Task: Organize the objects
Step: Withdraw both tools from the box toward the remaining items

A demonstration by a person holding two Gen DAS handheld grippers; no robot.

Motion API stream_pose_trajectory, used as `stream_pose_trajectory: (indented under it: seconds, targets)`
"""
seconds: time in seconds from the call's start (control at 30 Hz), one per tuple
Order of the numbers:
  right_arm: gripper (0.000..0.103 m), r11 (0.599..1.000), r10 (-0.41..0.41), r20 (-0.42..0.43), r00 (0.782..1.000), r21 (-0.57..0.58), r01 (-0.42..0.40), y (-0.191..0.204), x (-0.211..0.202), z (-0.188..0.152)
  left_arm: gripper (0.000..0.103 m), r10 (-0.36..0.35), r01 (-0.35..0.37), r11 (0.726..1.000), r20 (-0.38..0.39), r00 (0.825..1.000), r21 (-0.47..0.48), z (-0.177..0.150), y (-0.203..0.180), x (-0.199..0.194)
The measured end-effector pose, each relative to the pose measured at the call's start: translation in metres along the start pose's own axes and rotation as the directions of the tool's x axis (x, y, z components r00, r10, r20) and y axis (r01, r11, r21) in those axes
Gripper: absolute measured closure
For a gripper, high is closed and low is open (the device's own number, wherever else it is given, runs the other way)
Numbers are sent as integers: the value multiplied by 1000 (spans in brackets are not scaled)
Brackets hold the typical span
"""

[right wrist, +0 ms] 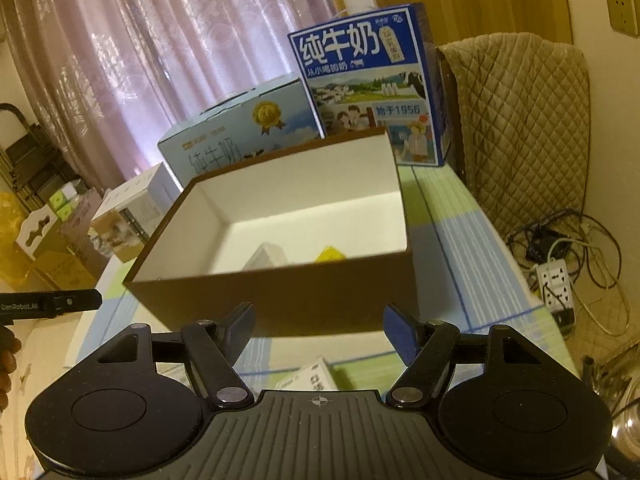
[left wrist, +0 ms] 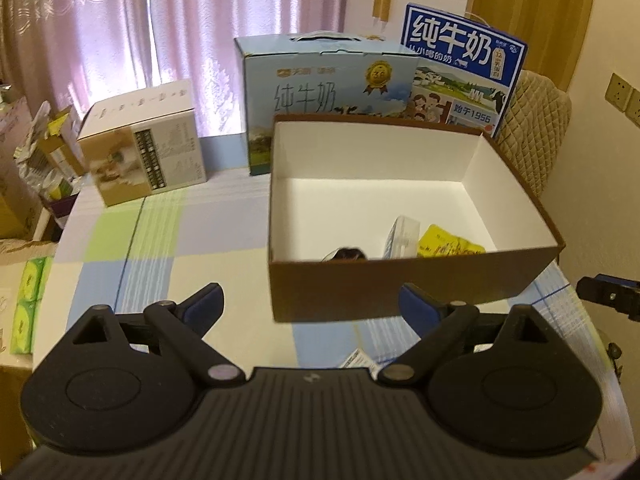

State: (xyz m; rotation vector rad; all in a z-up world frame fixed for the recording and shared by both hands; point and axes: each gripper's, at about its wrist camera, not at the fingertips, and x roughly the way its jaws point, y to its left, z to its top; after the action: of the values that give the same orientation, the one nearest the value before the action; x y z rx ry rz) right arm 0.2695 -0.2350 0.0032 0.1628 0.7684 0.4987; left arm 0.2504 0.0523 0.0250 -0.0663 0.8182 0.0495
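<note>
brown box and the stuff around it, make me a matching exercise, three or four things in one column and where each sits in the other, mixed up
Things
1. yellow packet
2. dark blue milk carton
3. beige carton
4. green tissue packs

Places
A. off the table's left edge
B. inside the brown box
C. upright behind the brown box
D. on the table, left of the brown box

Pairs: 1-B, 2-C, 3-D, 4-A

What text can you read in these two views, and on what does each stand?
"纯牛奶": dark blue milk carton, top.
"从小喝的奶": same carton, under the title.
"始于1956": same carton, lower panel.
"纯牛奶": light blue milk carton, front.
"CenRobot.AI": left tongs, seen from the right wrist.
White box, yellow packet in the brown box: print too small or blurred.
</note>
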Motion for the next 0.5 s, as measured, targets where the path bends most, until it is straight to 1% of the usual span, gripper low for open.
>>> stream_pose_trajectory:
  seconds: [0.1,0.33,0.5]
  targets:
    - [35,1000,9,-12,1000,0,-9,4,-4,-8,10,13,-13,1000,-8,1000,2,-9,2,-4]
    - [35,1000,23,-53,998,-5,-24,12,-9,-27,10,5,-6,999,-41,999,-32,-29,9,-12]
    - [35,998,18,-88,996,-58,-23,22,-7,-46,10,-2,0,999,-68,998,-36,-44,10,-14]
